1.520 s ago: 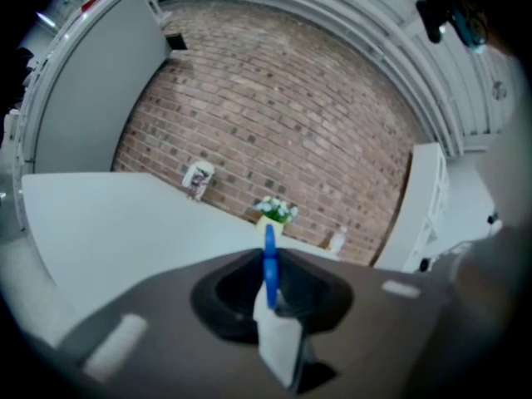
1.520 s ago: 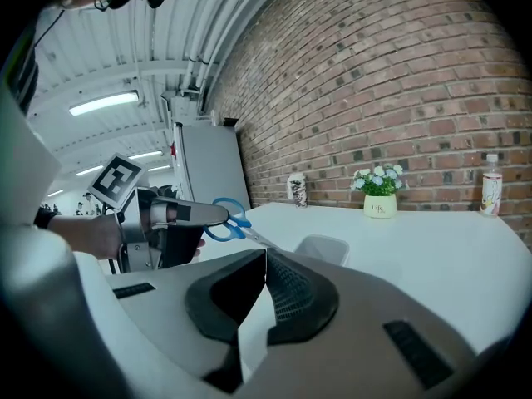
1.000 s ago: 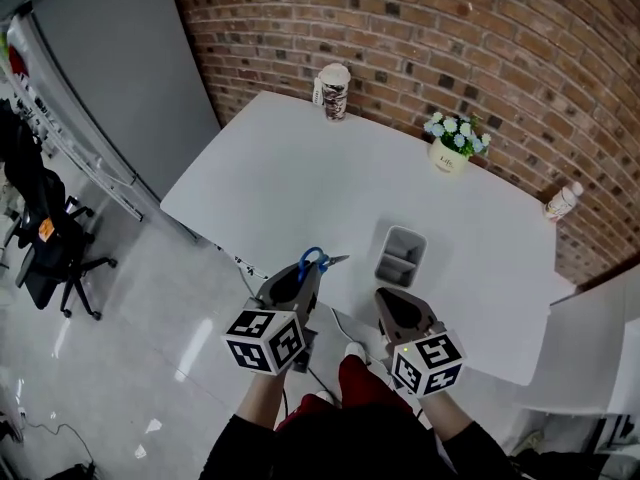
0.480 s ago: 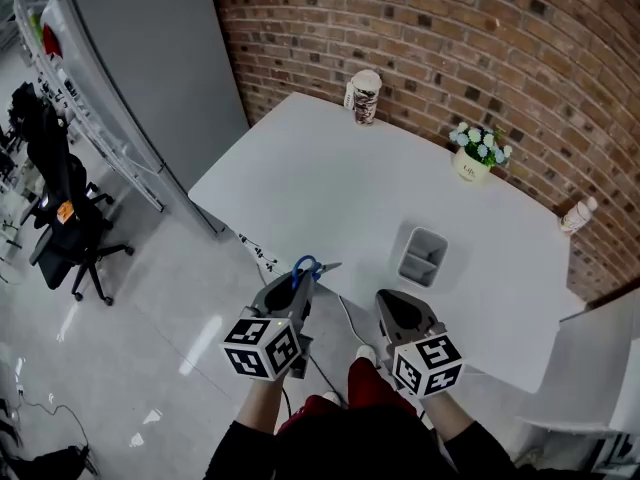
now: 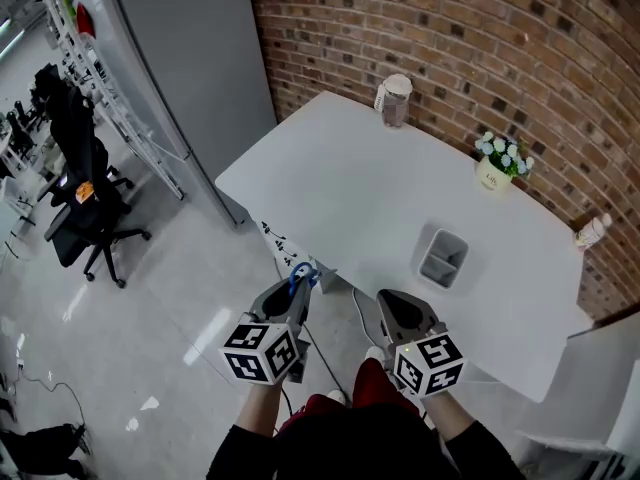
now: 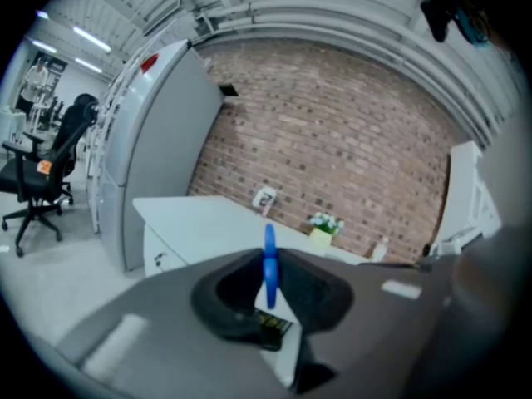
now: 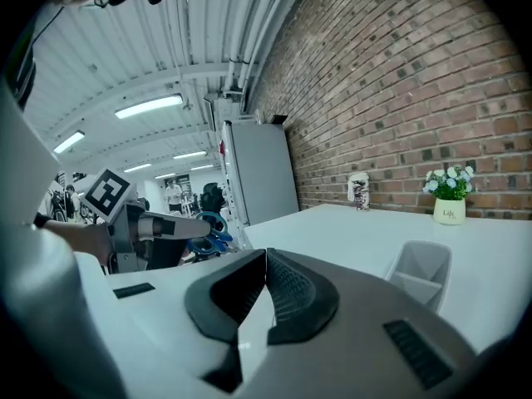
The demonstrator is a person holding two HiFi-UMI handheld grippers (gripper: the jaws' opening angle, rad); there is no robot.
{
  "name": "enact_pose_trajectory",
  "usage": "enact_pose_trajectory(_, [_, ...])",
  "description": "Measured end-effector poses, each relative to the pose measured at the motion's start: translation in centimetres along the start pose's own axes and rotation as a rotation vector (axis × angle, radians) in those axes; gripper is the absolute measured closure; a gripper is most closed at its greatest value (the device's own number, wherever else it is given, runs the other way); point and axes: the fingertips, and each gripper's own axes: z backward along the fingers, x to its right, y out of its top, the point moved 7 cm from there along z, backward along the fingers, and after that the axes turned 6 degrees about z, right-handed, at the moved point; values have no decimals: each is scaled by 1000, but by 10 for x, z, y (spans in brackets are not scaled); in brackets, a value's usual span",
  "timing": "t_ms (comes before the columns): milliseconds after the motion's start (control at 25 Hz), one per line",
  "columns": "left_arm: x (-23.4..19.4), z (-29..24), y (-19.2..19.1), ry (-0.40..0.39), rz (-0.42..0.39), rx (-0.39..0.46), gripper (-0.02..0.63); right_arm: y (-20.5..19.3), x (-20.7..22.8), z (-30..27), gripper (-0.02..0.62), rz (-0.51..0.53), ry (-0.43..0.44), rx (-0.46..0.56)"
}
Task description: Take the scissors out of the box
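My left gripper [image 5: 299,288] is shut on the blue-handled scissors [image 5: 302,272], whose blades point right toward the table's near edge. In the left gripper view the blue handle [image 6: 269,260] stands upright between the dark jaws. The right gripper [image 5: 386,304] is shut with nothing in it, and in its own view [image 7: 264,263] the ribbed pads meet. Both grippers hang over the floor just in front of the white table [image 5: 340,173]. The grey box [image 5: 443,258] stands on the table, ahead and right of them. It also shows in the right gripper view [image 7: 420,271], with the scissors [image 7: 212,232] at the left.
A patterned cup [image 5: 394,100], a small flower pot [image 5: 497,171] and a bottle [image 5: 592,231] stand along the table's far edge by the brick wall. A tall grey cabinet [image 5: 190,58] and a black office chair [image 5: 75,183] are to the left, on glossy floor.
Both grippers have drawn back from the table edge to over the floor, the left still holding the scissors. The table, box and cup have shifted right and away in the head view.
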Motion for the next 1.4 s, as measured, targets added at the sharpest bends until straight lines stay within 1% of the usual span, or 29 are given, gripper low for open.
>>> enact_pose_trajectory(320, [-19, 29, -6, 62, 18, 12, 558, 3, -21, -10, 588, 20, 46, -4])
enact_pose_trajectory(800, [-40, 66, -22, 130, 43, 16, 558, 2, -46, -16, 588, 35, 99, -20])
enact_pose_trajectory(1160, [-54, 98, -33, 171, 67, 17, 558, -6, -69, -17, 588, 48, 115, -51])
enact_pose_trajectory(1400, [-60, 113, -44, 174, 78, 5, 558, -11, -83, -13, 588, 46, 109, -54])
